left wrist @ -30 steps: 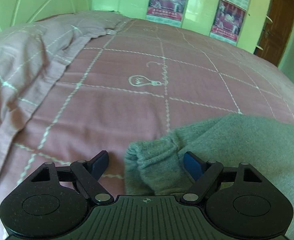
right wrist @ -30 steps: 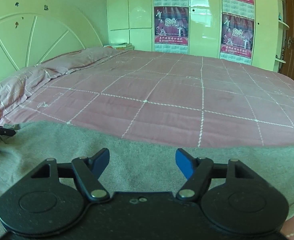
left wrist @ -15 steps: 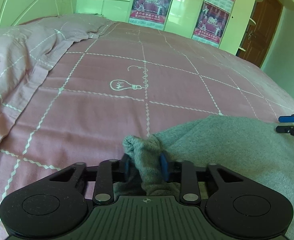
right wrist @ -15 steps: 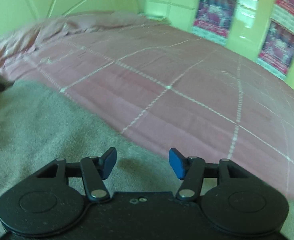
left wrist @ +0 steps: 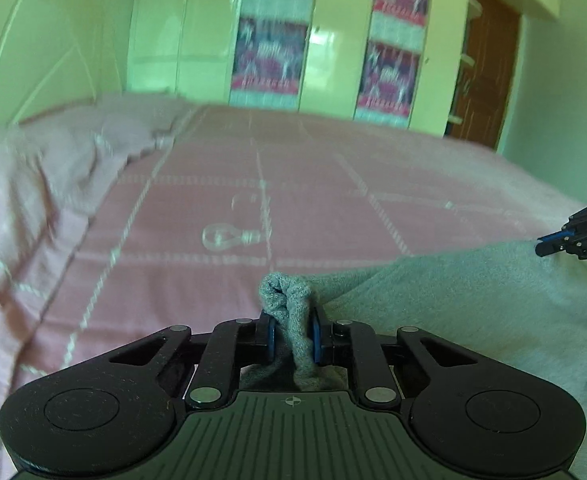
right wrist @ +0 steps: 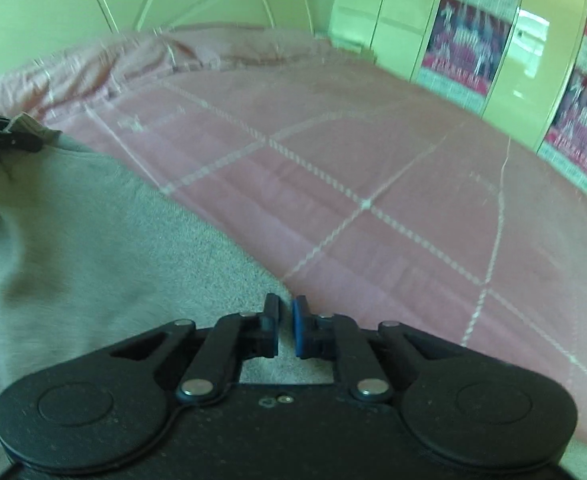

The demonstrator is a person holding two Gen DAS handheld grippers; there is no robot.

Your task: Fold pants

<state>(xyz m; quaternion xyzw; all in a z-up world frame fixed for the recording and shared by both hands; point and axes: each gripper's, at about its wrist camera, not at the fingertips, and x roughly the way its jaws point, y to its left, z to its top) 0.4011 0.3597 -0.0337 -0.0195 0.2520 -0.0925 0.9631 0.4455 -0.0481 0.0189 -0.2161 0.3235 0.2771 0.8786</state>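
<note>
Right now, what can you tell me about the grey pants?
The grey pants look soft and fleecy. They lie spread on the pink bedspread. One bunched end stands up, pinched in the left gripper. The right gripper is shut at their far edge, though cloth between its pads isn't clear.

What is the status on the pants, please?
Left gripper shut on bunched pants cuff. Right gripper shut at the pants edge, hold unclear. Bed beyond: nothing in the way.
</note>
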